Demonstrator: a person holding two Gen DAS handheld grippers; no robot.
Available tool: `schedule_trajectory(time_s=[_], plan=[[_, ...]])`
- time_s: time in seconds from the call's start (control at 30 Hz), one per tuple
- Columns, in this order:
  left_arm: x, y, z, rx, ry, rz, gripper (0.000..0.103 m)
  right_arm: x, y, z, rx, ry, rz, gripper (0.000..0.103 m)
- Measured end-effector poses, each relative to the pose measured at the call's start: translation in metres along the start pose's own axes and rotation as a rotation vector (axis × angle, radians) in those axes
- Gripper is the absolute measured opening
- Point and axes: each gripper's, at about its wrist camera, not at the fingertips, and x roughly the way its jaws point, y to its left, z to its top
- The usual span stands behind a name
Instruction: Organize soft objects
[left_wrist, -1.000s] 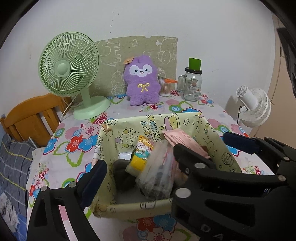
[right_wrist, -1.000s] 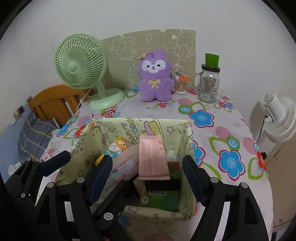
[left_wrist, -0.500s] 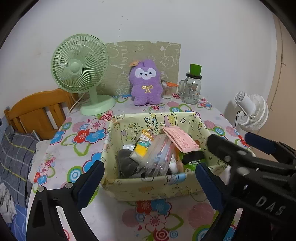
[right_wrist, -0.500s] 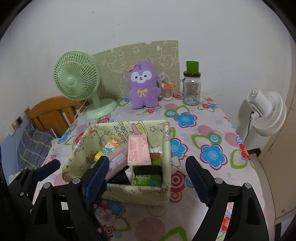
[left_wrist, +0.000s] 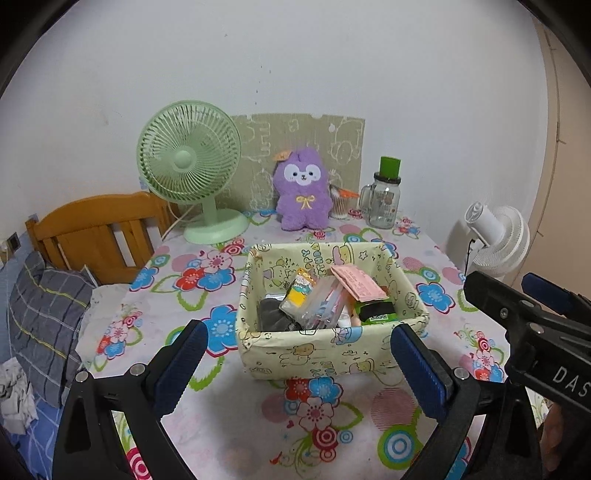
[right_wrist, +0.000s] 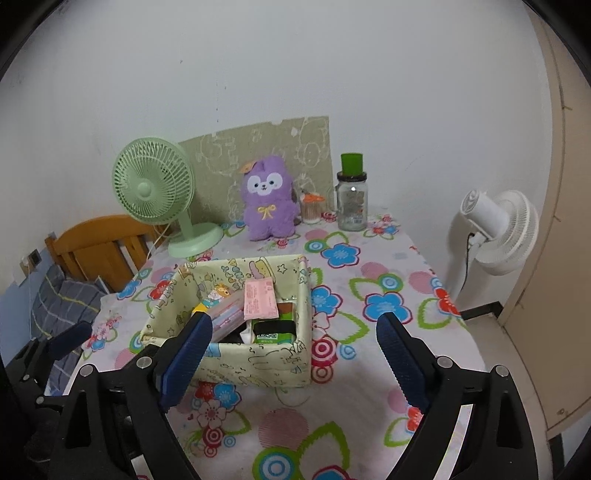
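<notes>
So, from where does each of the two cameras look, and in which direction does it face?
Left wrist: sits on the left gripper, above the near table edge, facing the back wall; its open blue-padded fingers frame the pale yellow cartoon-print fabric box; the right gripper's black body shows at right.
Right wrist: sits on the right gripper, slightly further right, same direction; the box lies left of centre; the left gripper shows at far left.
Shared: box, purple plush toy, green desk fan.
</notes>
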Motion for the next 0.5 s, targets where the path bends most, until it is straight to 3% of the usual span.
schedule_trajectory(time_s=[0.5], plan=[[-0.068, 0.006, 0.0, 0.011, -0.098, 0.008, 0.103, -0.071, -0.001, -0.007, 0.006, -0.098, -0.009, 0.097]])
